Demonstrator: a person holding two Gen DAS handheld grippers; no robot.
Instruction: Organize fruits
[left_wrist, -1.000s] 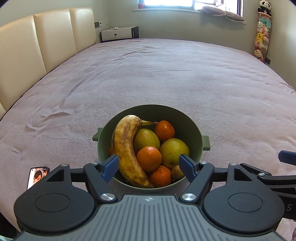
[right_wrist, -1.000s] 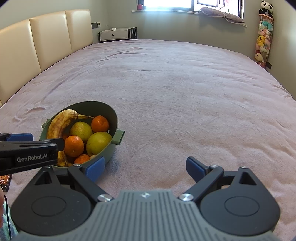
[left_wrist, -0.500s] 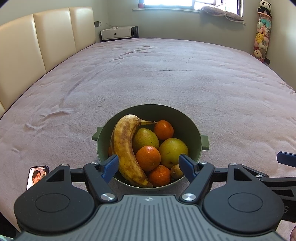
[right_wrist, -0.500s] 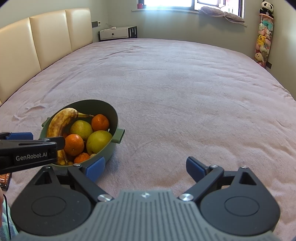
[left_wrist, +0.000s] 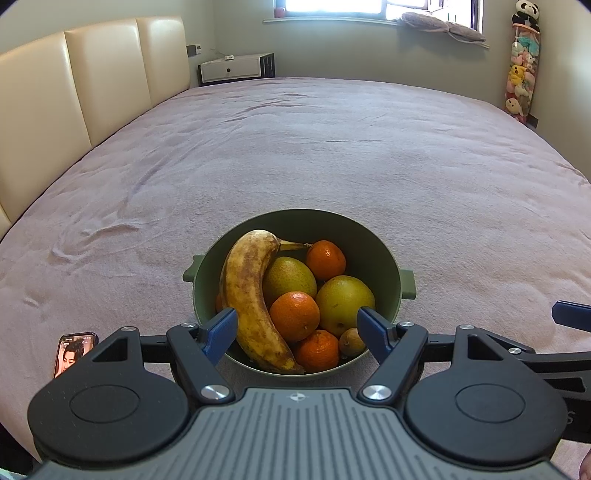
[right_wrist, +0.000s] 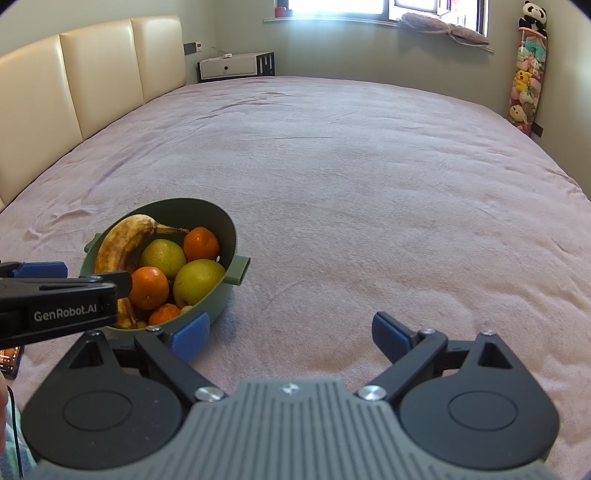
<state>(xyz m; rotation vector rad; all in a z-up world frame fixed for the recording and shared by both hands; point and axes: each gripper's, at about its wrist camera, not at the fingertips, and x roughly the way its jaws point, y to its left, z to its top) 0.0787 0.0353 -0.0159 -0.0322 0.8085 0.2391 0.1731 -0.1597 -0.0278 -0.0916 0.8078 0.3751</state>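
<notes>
1. the green bowl (left_wrist: 295, 221) sits on the pink bedspread (left_wrist: 332, 147), near the bed's near edge and toward its headboard side; the far and right stretches of the cover carry no fruit that i can see.
2. all the fruit in view lies inside the bowl: a spotted banana (left_wrist: 251, 295) curves along the left wall, stem toward the far rim, with two yellow-green pears (left_wrist: 290, 275) beside it, mandarins (left_wrist: 294, 315) tucked between and in front, and a small brown fruit (left_wrist: 351, 341) at the near rim. piled so, the round ones wedge each other and the walls keep them from rolling on the soft cover.
3. the left gripper (left_wrist: 297, 330) hangs just above the bowl's near rim, its blue fingers spread wide with nothing between them, framing the banana's lower end and the front mandarins.
4. the right gripper (right_wrist: 291, 332) hovers over bare bedspread just right of the bowl, fingers likewise spread and empty; its left pad looks close to the bowl's wall, but whether it touches i cannot tell.
5. judgement: this fits either fruit already gathered into the bowl or fruit waiting to be lifted out and sorted on the bed.
6. a phone (left_wrist: 74, 350) lies at the near edge, left of the bowl.
</notes>
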